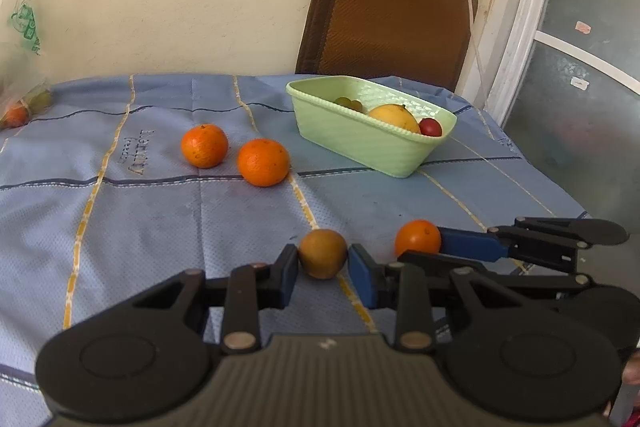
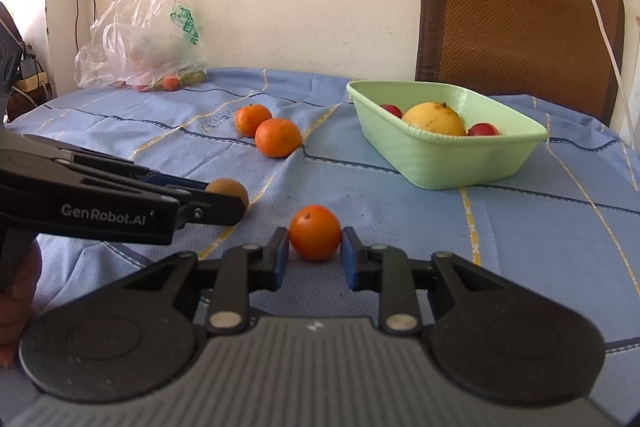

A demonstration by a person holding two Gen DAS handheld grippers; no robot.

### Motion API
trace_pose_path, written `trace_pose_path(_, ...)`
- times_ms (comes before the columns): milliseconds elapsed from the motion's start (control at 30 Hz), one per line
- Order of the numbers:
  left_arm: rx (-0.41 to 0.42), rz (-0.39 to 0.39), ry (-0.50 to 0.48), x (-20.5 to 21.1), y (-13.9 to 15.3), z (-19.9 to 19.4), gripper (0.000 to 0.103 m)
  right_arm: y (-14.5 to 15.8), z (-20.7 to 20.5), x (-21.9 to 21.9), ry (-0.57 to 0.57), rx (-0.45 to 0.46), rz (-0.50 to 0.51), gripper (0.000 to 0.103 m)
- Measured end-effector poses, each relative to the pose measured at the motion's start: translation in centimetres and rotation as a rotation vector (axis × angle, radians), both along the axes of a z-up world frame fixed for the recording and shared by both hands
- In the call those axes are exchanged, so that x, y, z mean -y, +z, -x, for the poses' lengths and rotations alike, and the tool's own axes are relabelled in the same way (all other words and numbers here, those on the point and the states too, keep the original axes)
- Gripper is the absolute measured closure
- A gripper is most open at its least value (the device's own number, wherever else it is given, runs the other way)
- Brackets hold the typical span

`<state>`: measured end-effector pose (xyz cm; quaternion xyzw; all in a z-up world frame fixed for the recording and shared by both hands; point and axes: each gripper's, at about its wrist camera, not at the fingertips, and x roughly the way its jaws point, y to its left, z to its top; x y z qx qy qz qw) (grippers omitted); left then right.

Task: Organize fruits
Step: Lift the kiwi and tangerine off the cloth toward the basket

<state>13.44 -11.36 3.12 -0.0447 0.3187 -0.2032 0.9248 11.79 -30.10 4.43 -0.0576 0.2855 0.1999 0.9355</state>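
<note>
Plainly, the main risk at this moment is a round fruit rolling away: if either claw closes off-centre, or a finger nudges the fruit first, it could squirt forward across the cloth-covered tabletop (image 1: 140,227), and the two claws work so near each other at the bottom of both frames that one could knock the other's fruit. In the left wrist view the left claw (image 1: 323,265) sits at lower centre, its jaws parted about as wide as the brownish fruit (image 1: 323,253) that lies between them; the pads look just beside or barely touching its sides, and I cannot tell whether it is truly clamped. In the right wrist view the right claw (image 2: 315,251) brackets the small orange (image 2: 315,232) at lower centre in the same way, jaws only slightly wider than the fruit, which rests on the cloth, not lifted. Two more oranges (image 1: 236,155) lie together at mid-frame, well apart from the claws. The green basket (image 2: 440,163), in the right half of that frame, already holds a yellow fruit (image 2: 434,119) and small red ones, and judging by the task both bracketed fruits belong there.
</note>
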Motion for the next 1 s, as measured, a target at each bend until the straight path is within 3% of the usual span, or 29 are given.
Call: trace_pose_path(1000, -0.011, 0.049, 0.014, -0.71, 0.05, -0.31, 0.074, 0.38, 0.35, 0.58, -0.028, 0.03, -0.03, 0.072)
